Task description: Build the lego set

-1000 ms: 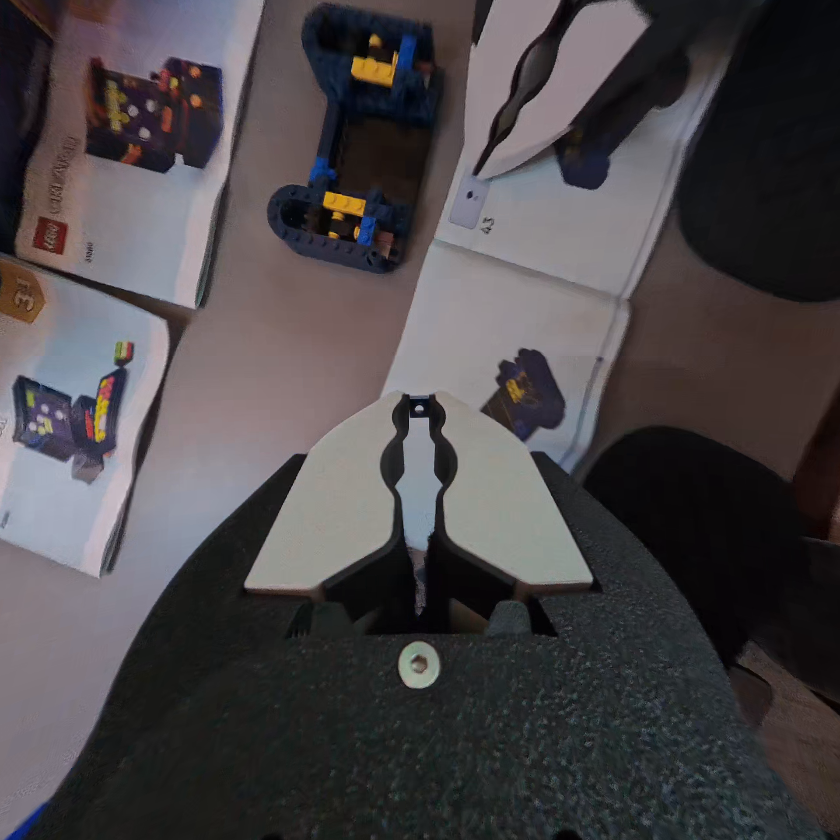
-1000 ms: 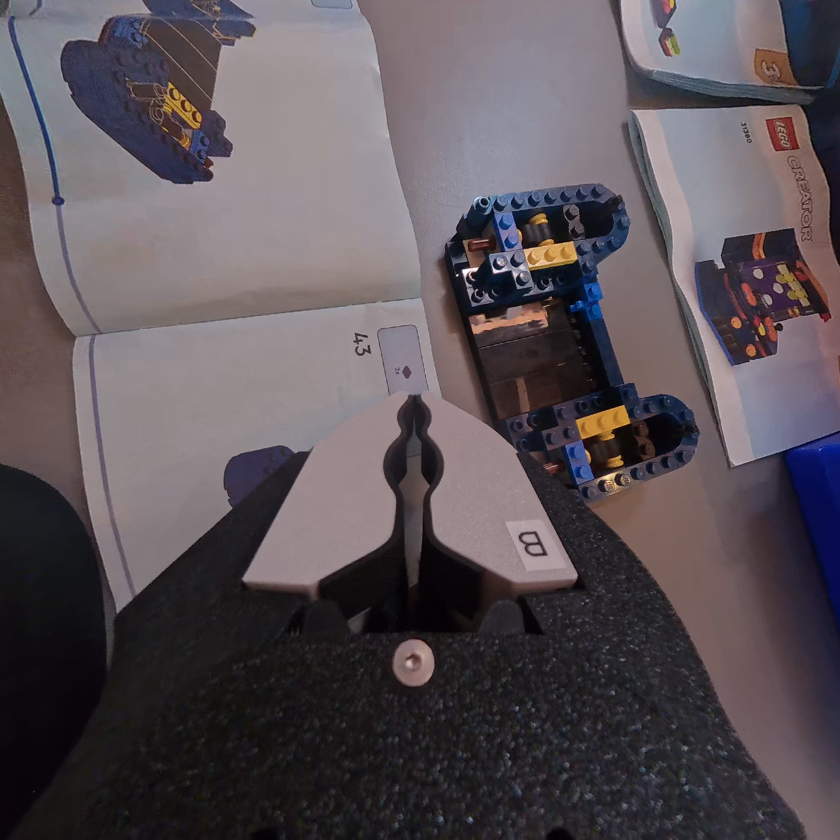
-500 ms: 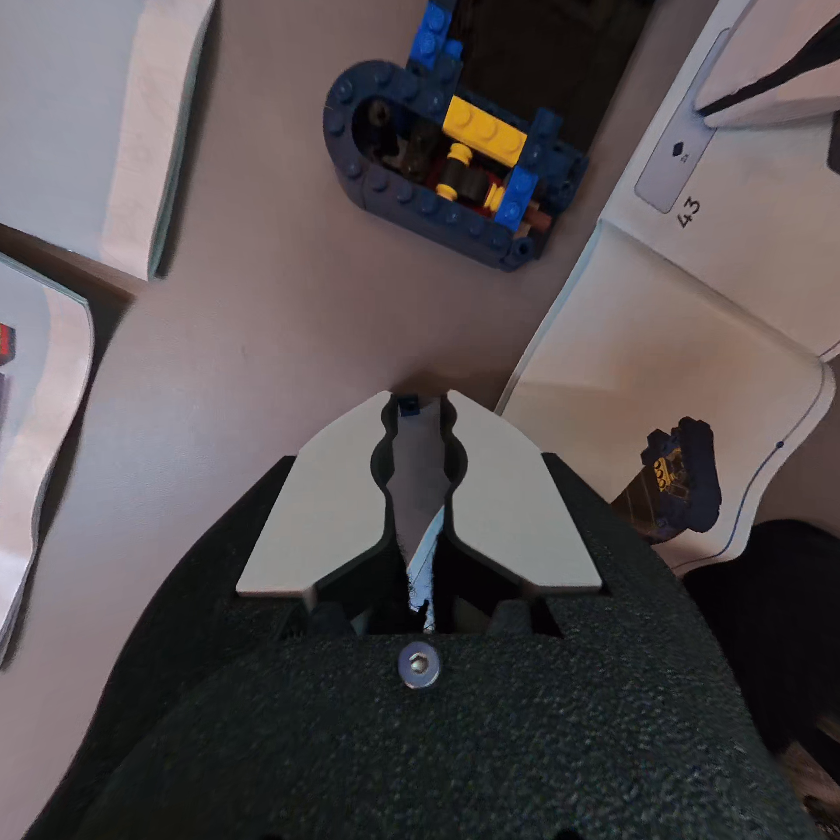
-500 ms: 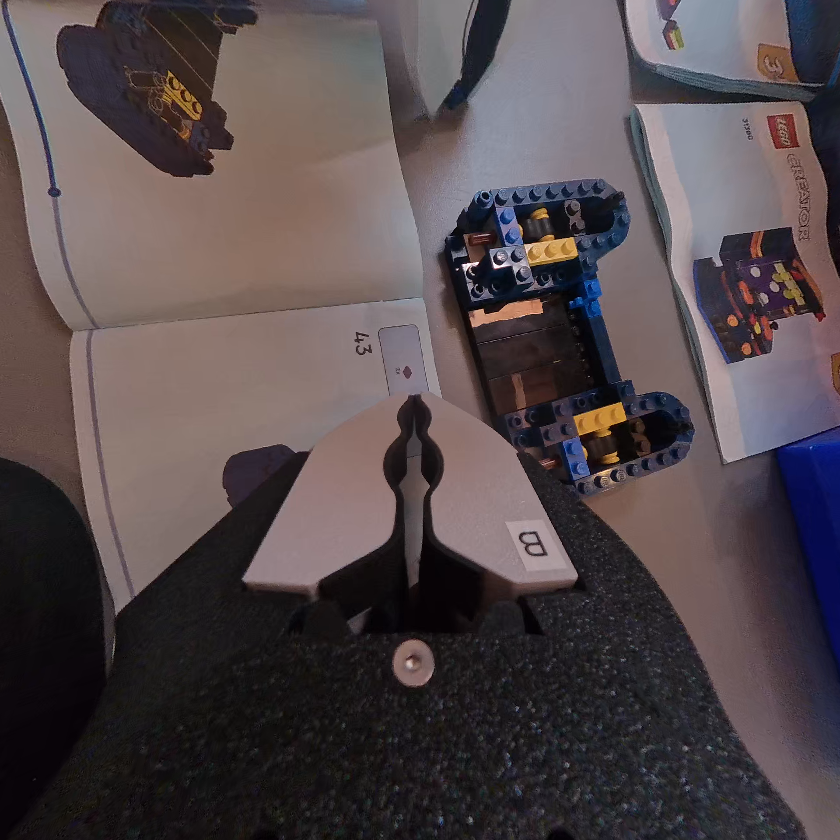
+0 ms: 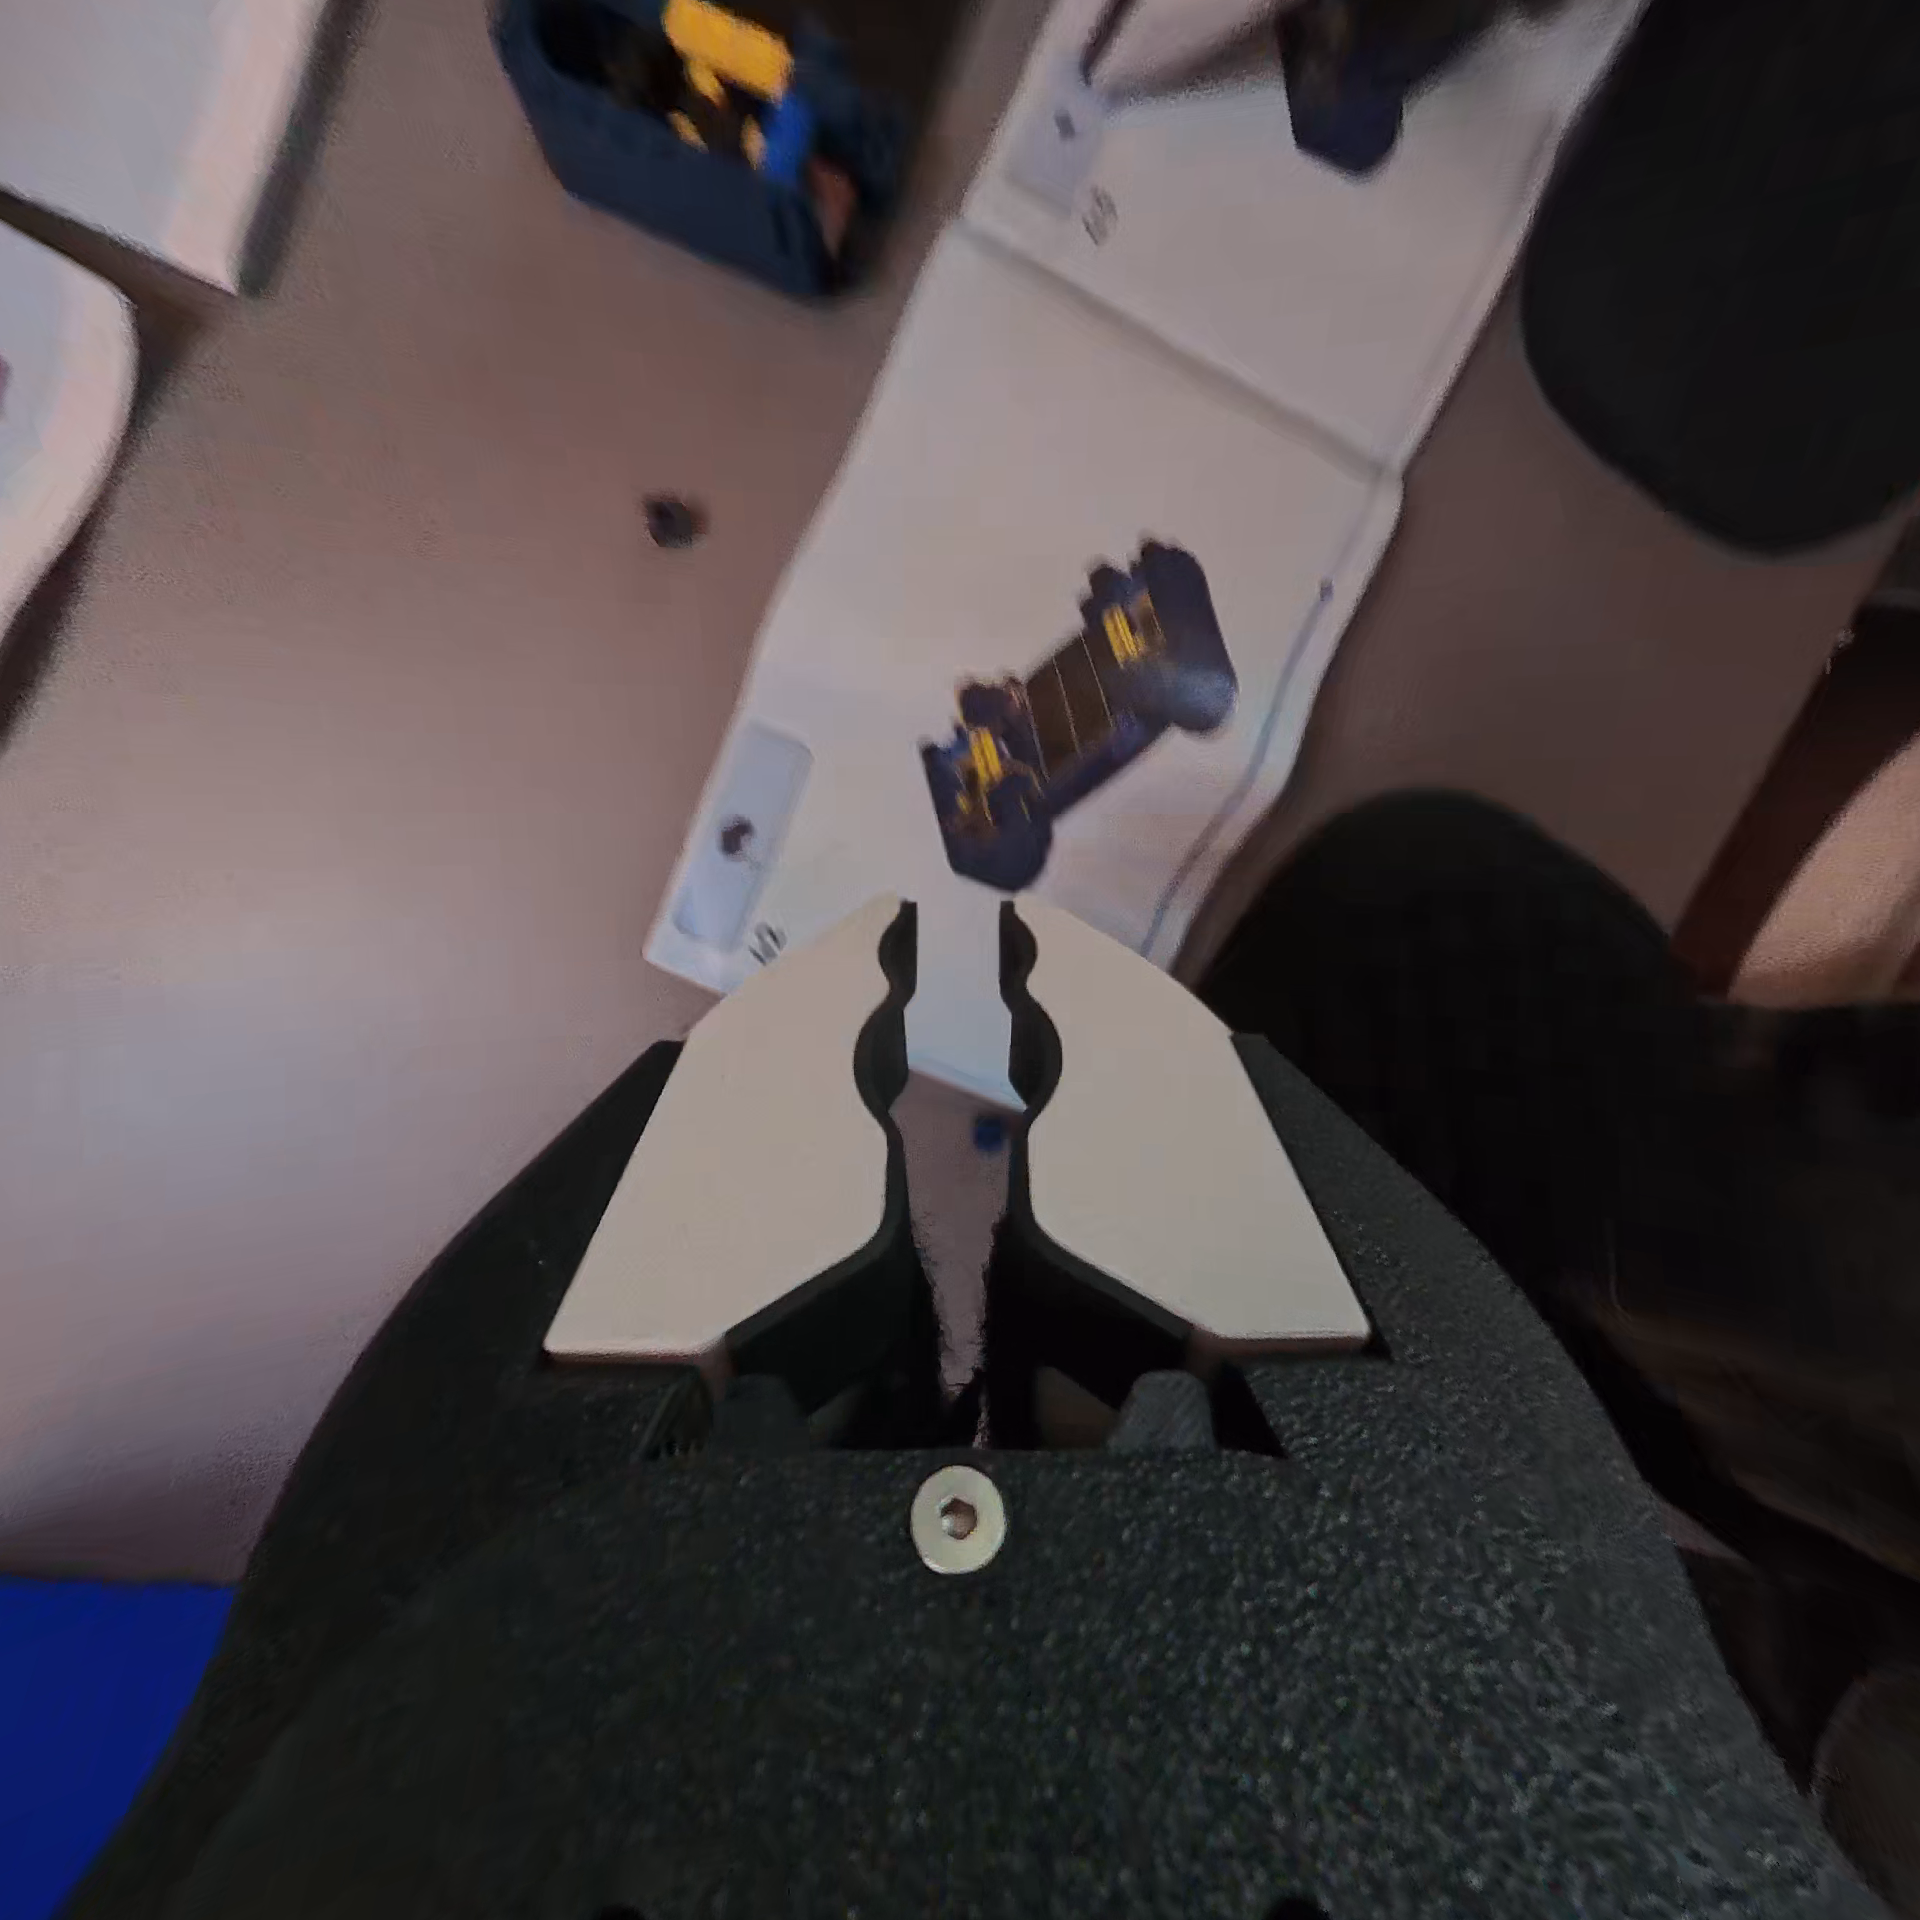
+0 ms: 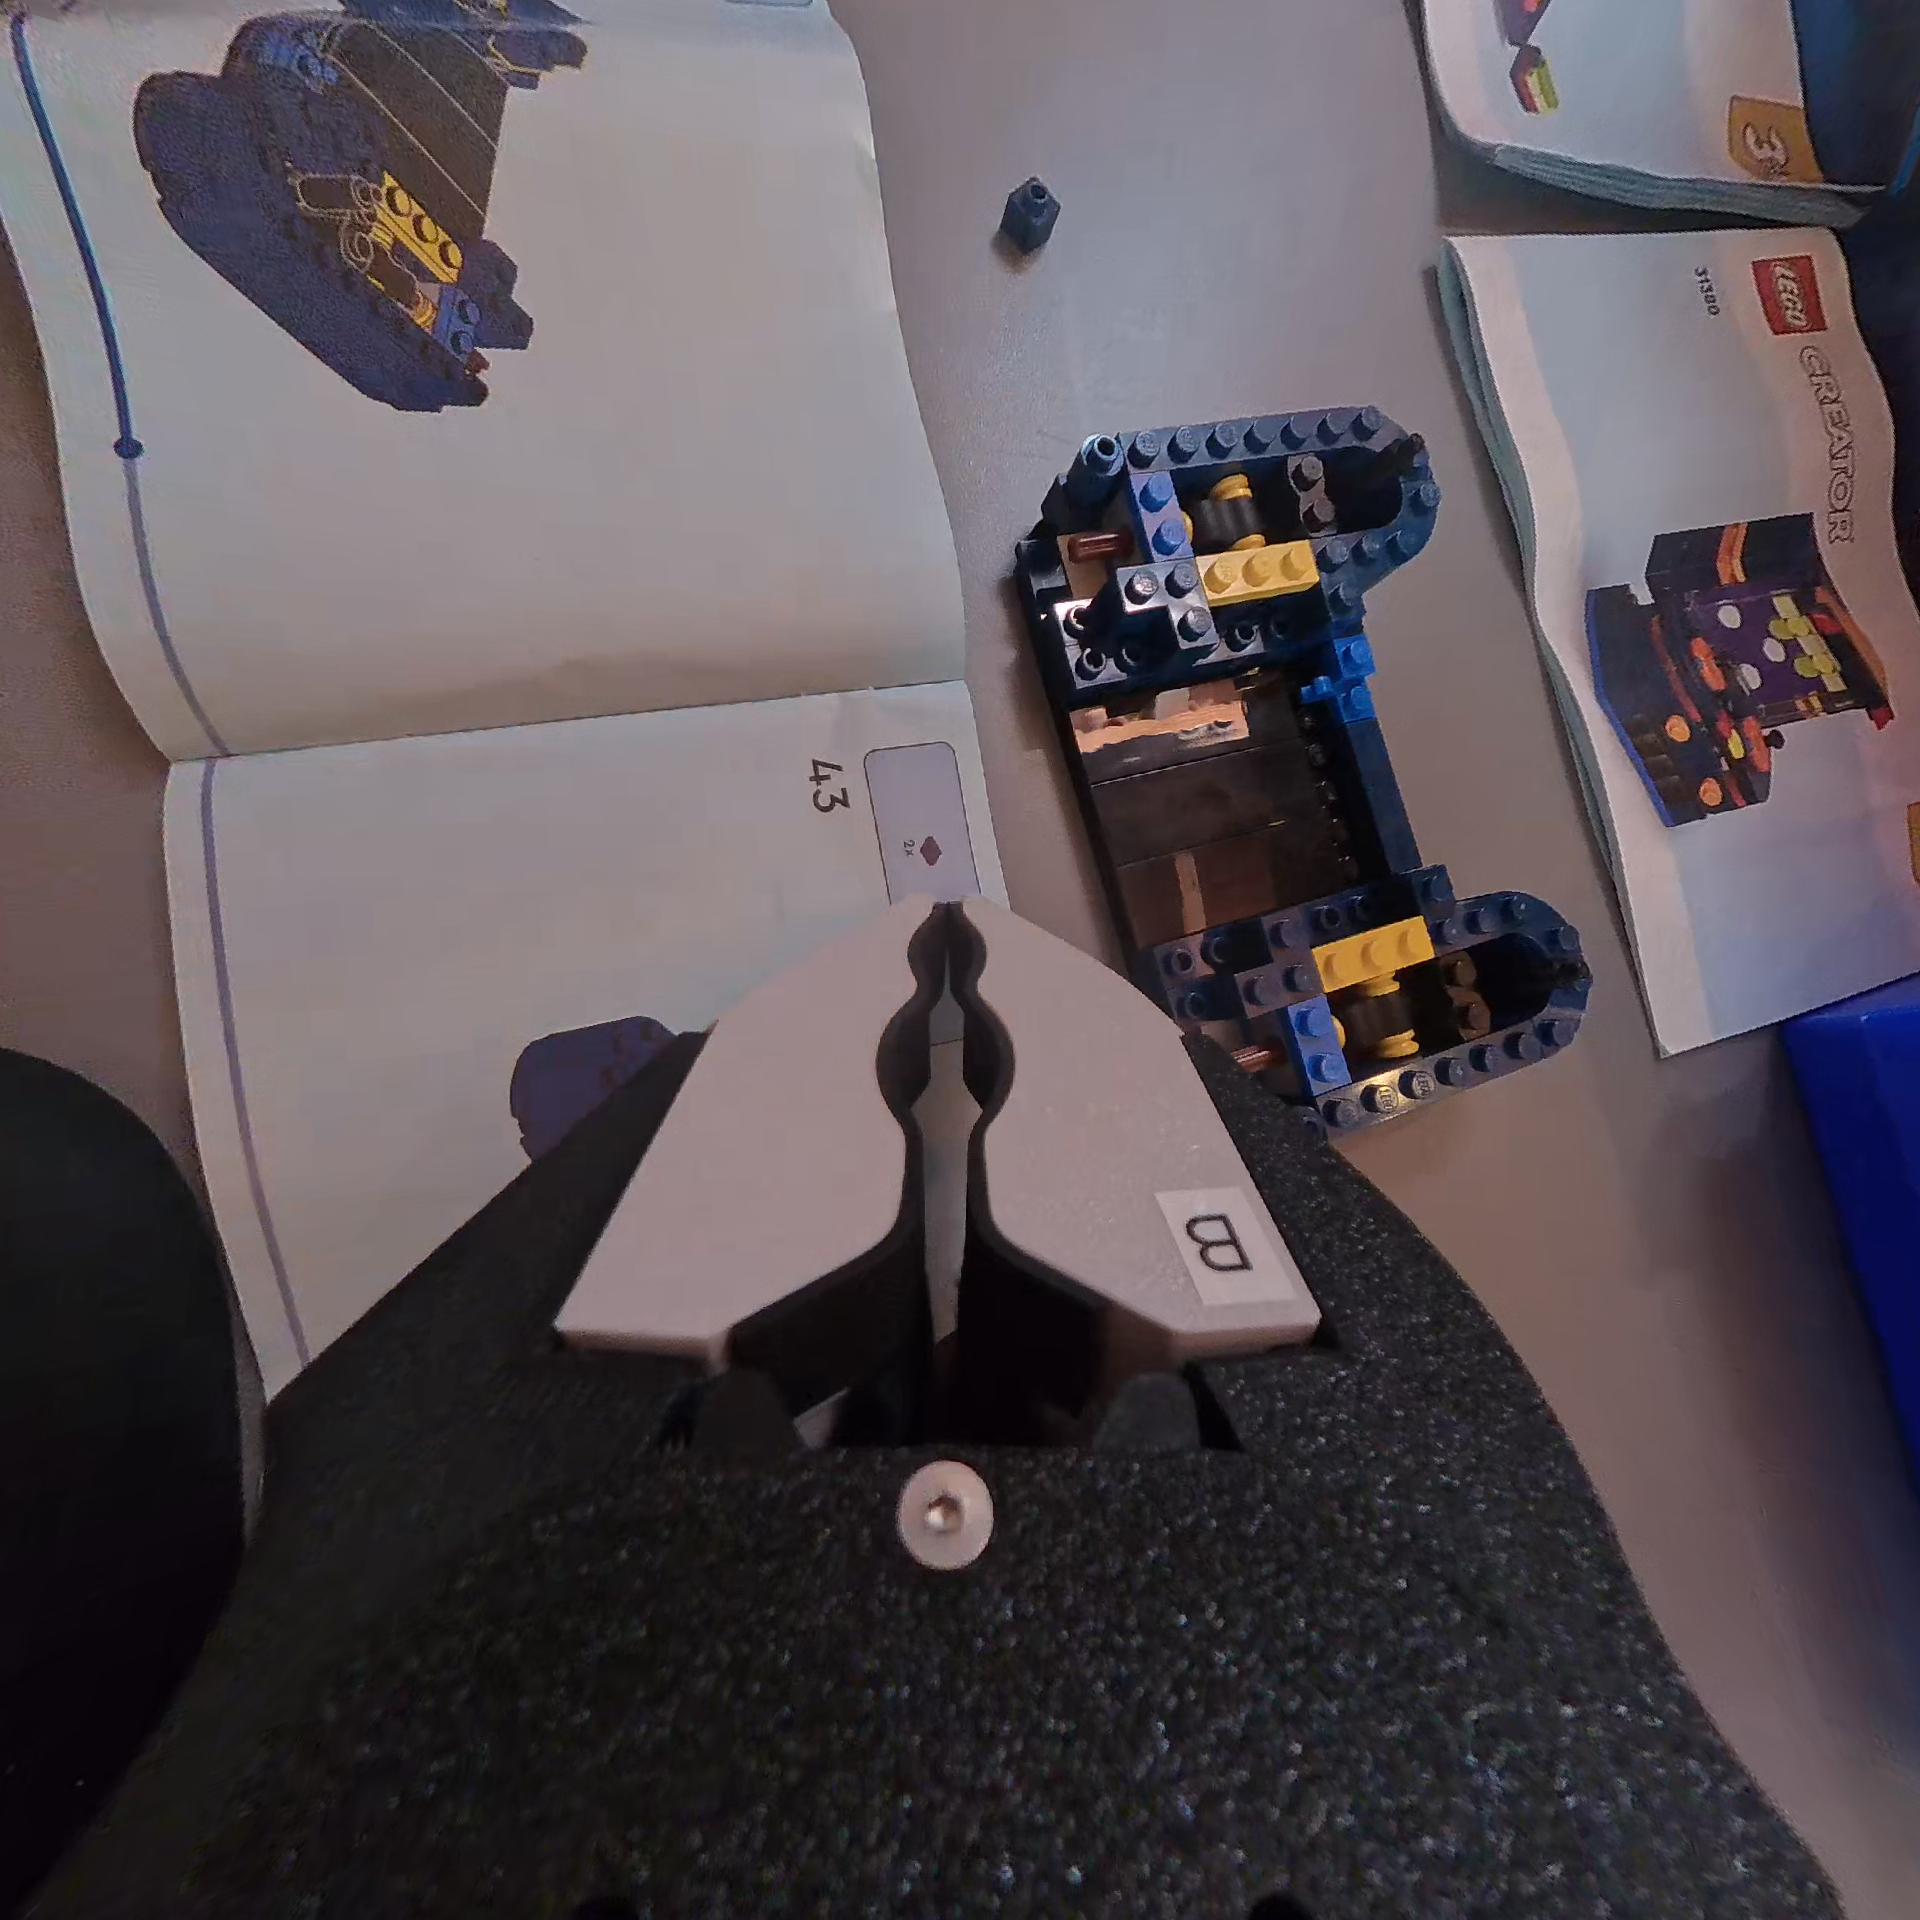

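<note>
Tongs on the left (image 5: 956, 906) now gape empty, small dark brick (image 6: 1031, 212) dropped on table; right tongs (image 6: 948, 906) stay closed.

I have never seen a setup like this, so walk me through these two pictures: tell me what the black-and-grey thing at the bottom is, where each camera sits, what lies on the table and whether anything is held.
Each picture comes from a camera mounted on a hand-held two-finger gripper, looking forward along its grey fingers; a person carries one in each hand.

In the left wrist view, the left gripper has its fingers apart with nothing between them. It hangs over the open instruction booklet. This picture is blurred.

In the right wrist view, the right gripper has its tips closed together, empty, above the same booklet.

On the table lie a partly built dark blue brick model with yellow pieces, one small loose dark brick, and two closed booklets at the right edge.
</note>
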Motion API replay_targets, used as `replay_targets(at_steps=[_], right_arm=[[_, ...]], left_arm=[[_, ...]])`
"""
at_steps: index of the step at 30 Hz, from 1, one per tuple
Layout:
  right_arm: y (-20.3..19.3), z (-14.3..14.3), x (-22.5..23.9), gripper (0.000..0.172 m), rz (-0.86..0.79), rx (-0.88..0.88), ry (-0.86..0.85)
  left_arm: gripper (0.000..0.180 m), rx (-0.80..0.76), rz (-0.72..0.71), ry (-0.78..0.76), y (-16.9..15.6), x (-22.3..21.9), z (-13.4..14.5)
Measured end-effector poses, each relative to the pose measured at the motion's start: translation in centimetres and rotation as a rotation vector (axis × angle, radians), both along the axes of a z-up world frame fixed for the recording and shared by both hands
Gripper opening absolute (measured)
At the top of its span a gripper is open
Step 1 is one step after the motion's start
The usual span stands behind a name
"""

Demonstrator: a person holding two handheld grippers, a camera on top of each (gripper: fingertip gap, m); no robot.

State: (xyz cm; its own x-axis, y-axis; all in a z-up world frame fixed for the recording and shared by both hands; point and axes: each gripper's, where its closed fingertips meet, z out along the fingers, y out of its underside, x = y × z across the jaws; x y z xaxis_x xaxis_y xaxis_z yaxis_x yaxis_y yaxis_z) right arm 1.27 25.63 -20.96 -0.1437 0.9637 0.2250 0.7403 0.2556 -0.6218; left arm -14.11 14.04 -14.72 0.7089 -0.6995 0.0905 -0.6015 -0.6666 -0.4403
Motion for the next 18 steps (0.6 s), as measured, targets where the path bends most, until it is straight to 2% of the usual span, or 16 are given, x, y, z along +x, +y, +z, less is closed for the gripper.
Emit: replay_targets(at_steps=[3,6,10,18], right_arm=[[0.0,0.0,0.0,0.000,-0.001,0.000,0.001],[0.0,0.0,0.0,0.000,-0.003,-0.003,0.003],[0.0,0.0,0.0,0.000,-0.005,-0.018,0.012],[0.0,0.0,0.0,0.000,-0.005,-0.018,0.012]], left_arm=[[0.014,-0.096,0.019,0.065,-4.4,-1.6,-2.4],[0.015,-0.133,0.093,0.119,-6.4,-3.4,-4.0],[0.014,-0.058,0.153,0.102,-5.9,-4.1,-4.1],[0.016,-0.046,0.100,0.071,-5.7,-3.7,-6.0]])
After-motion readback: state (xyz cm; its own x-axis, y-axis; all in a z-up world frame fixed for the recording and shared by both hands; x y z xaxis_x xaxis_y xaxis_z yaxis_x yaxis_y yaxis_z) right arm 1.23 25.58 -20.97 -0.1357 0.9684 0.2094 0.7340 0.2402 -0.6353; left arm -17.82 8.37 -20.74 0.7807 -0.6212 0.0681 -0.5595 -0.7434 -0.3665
